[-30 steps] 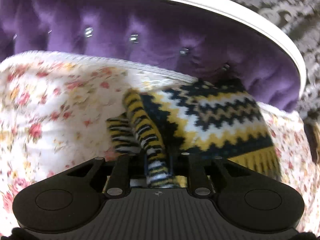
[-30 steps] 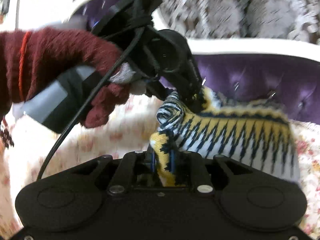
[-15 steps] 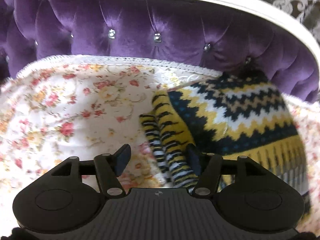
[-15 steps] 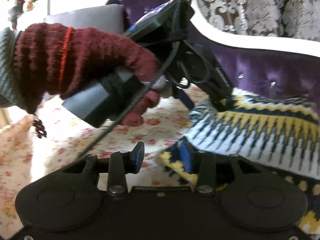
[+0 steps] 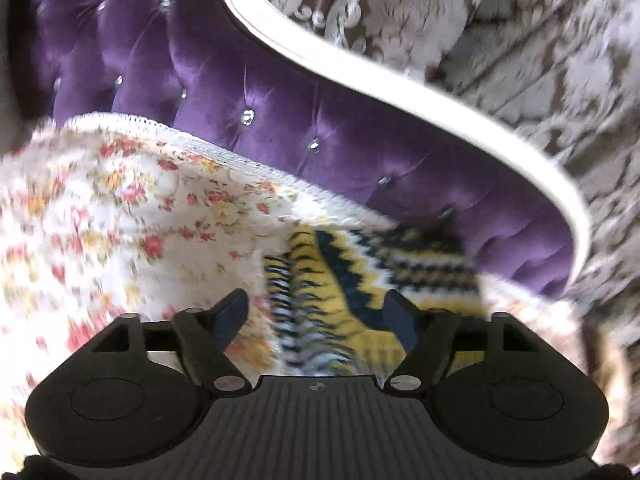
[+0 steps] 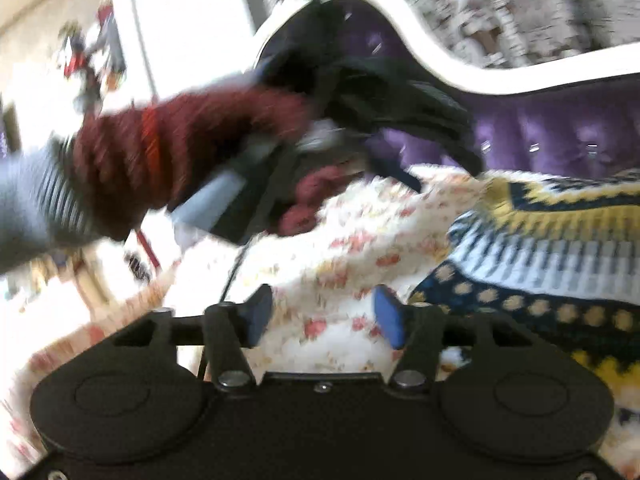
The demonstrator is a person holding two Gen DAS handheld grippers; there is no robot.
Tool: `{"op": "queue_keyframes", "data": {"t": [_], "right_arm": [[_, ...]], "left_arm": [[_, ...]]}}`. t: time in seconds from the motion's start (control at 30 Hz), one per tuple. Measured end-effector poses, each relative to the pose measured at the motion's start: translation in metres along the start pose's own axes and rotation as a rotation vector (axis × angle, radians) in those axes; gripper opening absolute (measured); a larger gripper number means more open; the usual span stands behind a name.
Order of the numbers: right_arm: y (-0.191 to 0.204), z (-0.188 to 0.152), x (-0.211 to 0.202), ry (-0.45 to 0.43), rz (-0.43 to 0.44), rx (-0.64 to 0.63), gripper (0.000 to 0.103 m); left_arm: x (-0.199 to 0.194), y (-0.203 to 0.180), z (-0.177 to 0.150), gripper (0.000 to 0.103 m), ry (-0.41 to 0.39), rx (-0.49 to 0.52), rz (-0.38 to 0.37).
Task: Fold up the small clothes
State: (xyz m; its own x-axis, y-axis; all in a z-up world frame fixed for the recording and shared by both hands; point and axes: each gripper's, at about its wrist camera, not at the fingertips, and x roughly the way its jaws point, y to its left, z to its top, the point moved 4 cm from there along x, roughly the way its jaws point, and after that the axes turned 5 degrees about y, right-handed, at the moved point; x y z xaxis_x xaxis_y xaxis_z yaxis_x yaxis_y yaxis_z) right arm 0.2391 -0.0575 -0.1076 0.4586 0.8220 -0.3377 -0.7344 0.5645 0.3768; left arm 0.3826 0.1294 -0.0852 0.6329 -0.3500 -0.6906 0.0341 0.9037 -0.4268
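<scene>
A small knitted sweater (image 5: pixel 360 276) with yellow, navy and white zigzag bands lies folded on the floral sheet (image 5: pixel 120 208). In the left wrist view my left gripper (image 5: pixel 316 316) is open and empty, just above the sweater's folded sleeve. In the right wrist view the sweater (image 6: pixel 552 248) lies at the right, and my right gripper (image 6: pixel 324 316) is open and empty over the sheet beside its edge. The left gripper (image 6: pixel 400 128) shows there too, held by a hand in a red knit glove (image 6: pixel 180 148). Both views are blurred.
The purple tufted headboard (image 5: pixel 240 80) with its white curved frame (image 5: pixel 400 92) stands behind the sheet. Patterned wallpaper (image 5: pixel 520 28) is beyond it. The sheet's lace edge (image 5: pixel 200 148) runs along the headboard.
Both grippers let go of the sweater, opened wide and drew back from it. The sweater stays folded on the sheet.
</scene>
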Motion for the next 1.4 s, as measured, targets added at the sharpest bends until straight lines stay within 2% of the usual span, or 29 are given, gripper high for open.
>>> {"op": "queue_keyframes", "data": {"t": [0.03, 0.07, 0.1, 0.2, 0.23, 0.33, 0.43, 0.6, 0.77, 0.87, 0.93, 1.03, 1.1, 1.2, 1.27, 1.4], "right_arm": [[-0.005, 0.002, -0.01, -0.024, -0.01, 0.04, 0.066], [-0.012, 0.004, -0.02, -0.044, -0.04, 0.075, 0.076], [-0.019, 0.005, -0.03, -0.06, -0.08, 0.105, 0.09], [-0.041, 0.015, -0.054, -0.082, -0.151, 0.183, 0.103], [-0.049, 0.019, -0.061, -0.085, -0.174, 0.209, 0.103], [-0.072, 0.031, -0.076, -0.079, -0.257, 0.267, 0.103], [-0.094, 0.045, -0.08, -0.052, -0.308, 0.322, 0.103], [-0.14, 0.069, -0.072, -0.02, -0.372, 0.424, 0.103], [-0.189, 0.086, -0.052, 0.013, -0.456, 0.47, 0.103], [-0.218, 0.084, -0.03, 0.067, -0.495, 0.517, 0.103], [-0.228, 0.075, -0.013, 0.121, -0.485, 0.545, 0.103], [-0.229, 0.055, 0.017, 0.212, -0.423, 0.553, 0.103], [-0.215, 0.051, 0.026, 0.191, -0.418, 0.445, 0.103], [-0.203, 0.047, 0.034, 0.208, -0.374, 0.382, 0.103], [-0.202, 0.045, 0.034, 0.204, -0.363, 0.374, 0.103], [-0.206, 0.036, 0.026, 0.141, -0.32, 0.374, 0.103]], "left_arm": [[-0.005, -0.002, -0.006, 0.082, -0.005, -0.005, -0.016], [-0.009, -0.005, -0.012, 0.082, -0.01, -0.004, -0.017], [-0.01, -0.007, -0.02, 0.082, -0.014, 0.004, -0.017], [-0.012, -0.014, -0.044, 0.083, -0.008, 0.023, -0.026], [-0.011, -0.015, -0.052, 0.085, -0.009, 0.02, -0.029], [-0.006, -0.019, -0.067, 0.097, -0.002, 0.016, -0.045], [0.001, -0.026, -0.075, 0.098, 0.007, 0.048, -0.07], [0.02, -0.029, -0.083, 0.098, 0.034, 0.088, -0.047], [0.029, -0.018, -0.084, 0.098, 0.053, 0.076, -0.017], [0.031, -0.011, -0.081, 0.098, 0.058, 0.039, -0.038], [0.032, -0.007, -0.079, 0.098, 0.062, 0.01, -0.061], [0.038, -0.005, -0.078, 0.098, 0.086, -0.021, -0.113], [0.044, -0.004, -0.079, 0.098, 0.108, -0.06, -0.16], [0.05, -0.005, -0.078, 0.098, 0.094, -0.092, -0.192], [0.053, -0.006, -0.078, 0.098, 0.088, -0.101, -0.205], [0.061, -0.011, -0.074, 0.102, 0.075, -0.101, -0.213]]}}
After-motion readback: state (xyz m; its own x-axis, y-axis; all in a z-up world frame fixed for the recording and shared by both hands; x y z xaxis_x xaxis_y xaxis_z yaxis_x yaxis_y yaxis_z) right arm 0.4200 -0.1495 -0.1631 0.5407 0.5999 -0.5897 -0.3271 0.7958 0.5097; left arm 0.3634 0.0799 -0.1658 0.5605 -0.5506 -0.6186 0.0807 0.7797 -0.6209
